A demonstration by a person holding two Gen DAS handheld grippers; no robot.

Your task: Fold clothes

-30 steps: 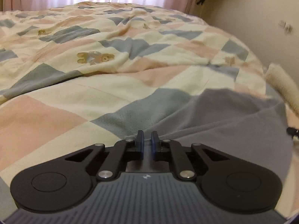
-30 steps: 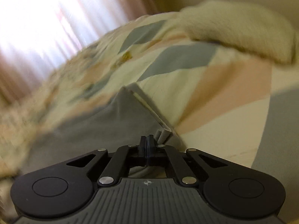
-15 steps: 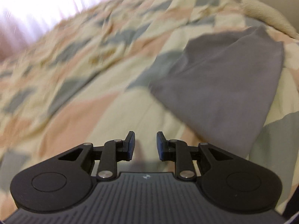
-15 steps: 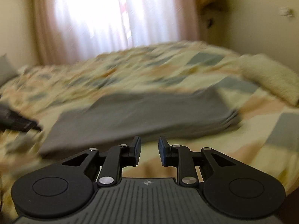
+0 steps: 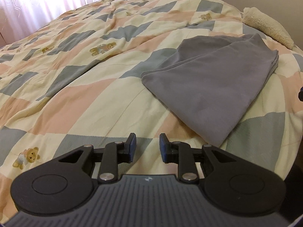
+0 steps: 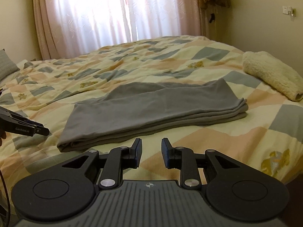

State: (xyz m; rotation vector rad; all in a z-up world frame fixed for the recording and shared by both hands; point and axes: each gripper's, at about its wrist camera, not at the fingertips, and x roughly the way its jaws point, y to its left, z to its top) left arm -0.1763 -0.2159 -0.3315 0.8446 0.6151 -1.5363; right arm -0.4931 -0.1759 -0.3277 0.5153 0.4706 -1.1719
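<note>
A grey garment [image 5: 208, 79] lies folded in several layers on the patchwork quilt [image 5: 94, 94]. In the right wrist view the grey garment [image 6: 151, 104] is a long flat stack with its layered edge facing me. My left gripper [image 5: 147, 138] hovers over bare quilt near the garment's near corner, open, nothing between its fingers. My right gripper [image 6: 151, 141] is just short of the garment's long edge, its jaws opening and empty. The left gripper [image 6: 40, 131] also shows at that view's left edge, beside the garment's left end.
A rolled cream fleece [image 6: 270, 73] lies on the quilt [image 6: 208, 138] beyond the garment's right end. Pink curtains [image 6: 113, 19] hang behind the bed. A grey pillow [image 6: 5, 64] sits at the far left. The bed's edge runs under both grippers.
Both grippers let go of the grey garment and opened. Both pulled back from it and rose, so the whole folded garment now lies in view.
</note>
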